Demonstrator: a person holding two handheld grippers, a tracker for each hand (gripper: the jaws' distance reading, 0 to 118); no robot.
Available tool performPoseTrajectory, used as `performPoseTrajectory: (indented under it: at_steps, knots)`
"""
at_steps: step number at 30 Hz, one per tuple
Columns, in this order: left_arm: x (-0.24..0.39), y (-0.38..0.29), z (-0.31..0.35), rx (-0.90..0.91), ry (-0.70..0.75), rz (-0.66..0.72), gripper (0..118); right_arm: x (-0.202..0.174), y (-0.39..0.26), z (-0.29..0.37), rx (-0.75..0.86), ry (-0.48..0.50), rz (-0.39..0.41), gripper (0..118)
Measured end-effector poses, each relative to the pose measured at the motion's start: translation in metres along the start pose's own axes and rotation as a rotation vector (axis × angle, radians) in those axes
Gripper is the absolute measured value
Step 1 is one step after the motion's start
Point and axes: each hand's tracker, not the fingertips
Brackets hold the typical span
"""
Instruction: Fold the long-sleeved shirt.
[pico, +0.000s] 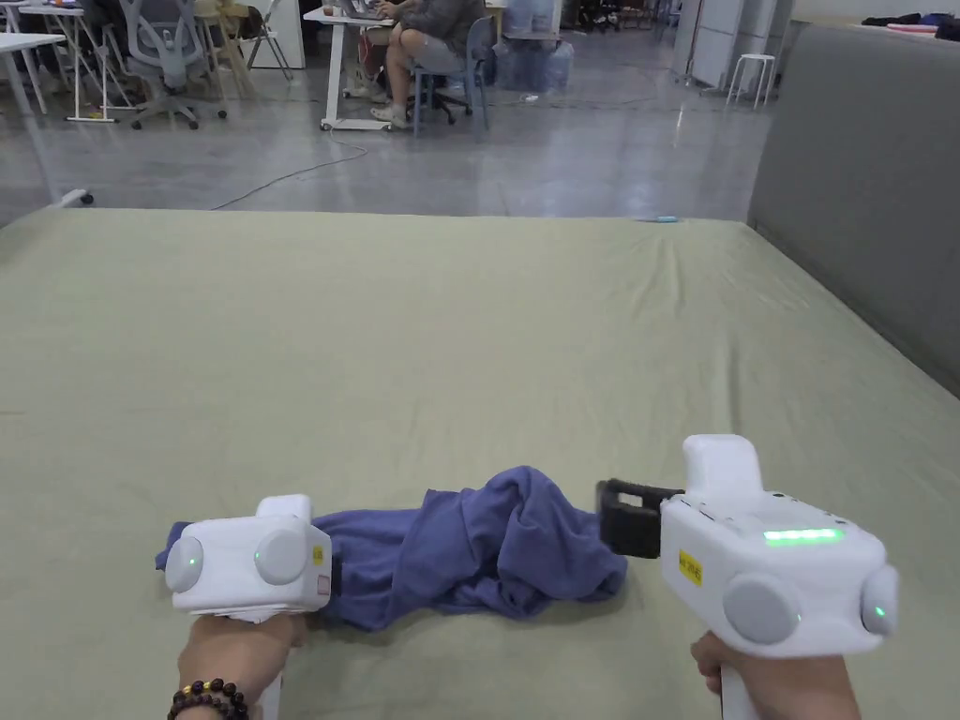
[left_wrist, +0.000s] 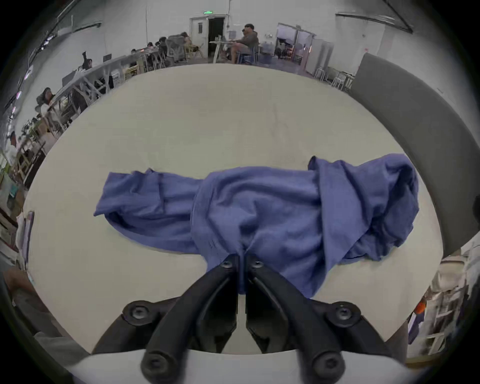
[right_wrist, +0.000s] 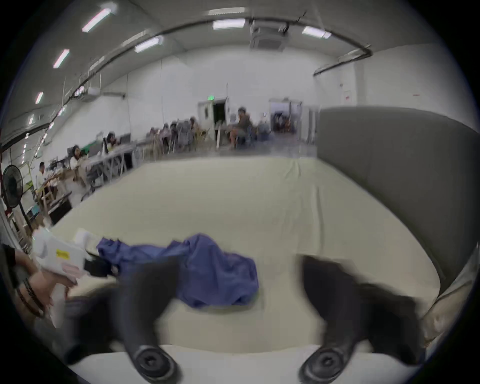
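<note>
A blue long-sleeved shirt (pico: 478, 553) lies crumpled in a long heap near the front edge of the olive-green bed sheet (pico: 469, 328). In the left gripper view the left gripper (left_wrist: 242, 258) is shut on a pinch of the shirt (left_wrist: 272, 207), with cloth squeezed between both jaws. In the head view its white body (pico: 248, 558) covers the shirt's left end. The right gripper (right_wrist: 240, 270) stands open and blurred, its jaws wide apart, just right of the shirt (right_wrist: 207, 270). In the head view its black jaws (pico: 630, 516) sit beside the heap's right end.
A grey padded wall (pico: 862, 187) borders the bed on the right. Beyond the far edge is a shiny floor (pico: 525, 159) with white desks, office chairs and a seated person (pico: 427, 47). Most of the sheet behind the shirt lies flat.
</note>
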Motion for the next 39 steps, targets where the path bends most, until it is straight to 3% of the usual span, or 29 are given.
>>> performPoseTrajectory:
  at_steps: [4, 8, 10, 11, 12, 13, 16, 19, 21, 30, 34, 37, 39]
  knots:
    - [-0.004, 0.008, 0.01, 0.03, -0.012, -0.004, 0, 0.006, -0.016, -0.068, -0.2, 0.048, 0.012, 118]
    - [-0.007, 0.015, 0.016, 0.039, -0.025, 0.016, 0, 0.011, -0.027, -0.132, -0.356, -0.005, 0.07, 109]
    - [-0.008, 0.016, 0.017, 0.037, -0.032, 0.012, 0, 0.008, -0.028, -0.151, -0.407, 0.006, 0.079, 87]
    - [-0.008, 0.017, 0.017, 0.035, -0.04, 0.014, 0, 0.009, -0.032, -0.159, -0.421, 0.033, 0.08, 69]
    - [-0.009, 0.018, 0.017, 0.032, -0.046, 0.015, 0, 0.011, -0.036, -0.163, -0.417, 0.063, 0.068, 31]
    - [-0.01, 0.018, 0.018, 0.031, -0.048, 0.014, 0, 0.013, -0.04, -0.165, -0.414, 0.092, 0.044, 2]
    - [-0.013, 0.02, 0.025, 0.04, -0.063, 0.007, 0, 0.008, -0.032, -0.151, -0.393, 0.083, 0.067, 2]
    - [-0.021, 0.03, 0.047, 0.142, -0.102, 0.025, 0, 0.016, -0.004, -0.125, -0.258, 0.14, -0.012, 2]
    - [-0.025, 0.043, 0.064, 0.165, -0.126, 0.031, 0, 0.028, 0.016, -0.106, -0.19, 0.113, -0.02, 2]
    - [-0.036, 0.126, 0.185, 0.453, -0.189, 0.025, 0, 0.012, 0.157, -0.018, 0.124, 0.17, 0.056, 2]
    - [-0.035, 0.185, 0.233, 0.556, -0.131, -0.007, 0, 0.005, 0.23, 0.01, 0.225, 0.173, 0.071, 2]
    - [-0.034, 0.232, 0.265, 0.631, -0.085, -0.018, 0, 0.004, 0.28, 0.031, 0.305, 0.118, 0.109, 2]
    - [-0.035, 0.258, 0.285, 0.654, -0.125, 0.021, 0, 0.002, 0.312, 0.036, 0.319, 0.128, 0.104, 2]
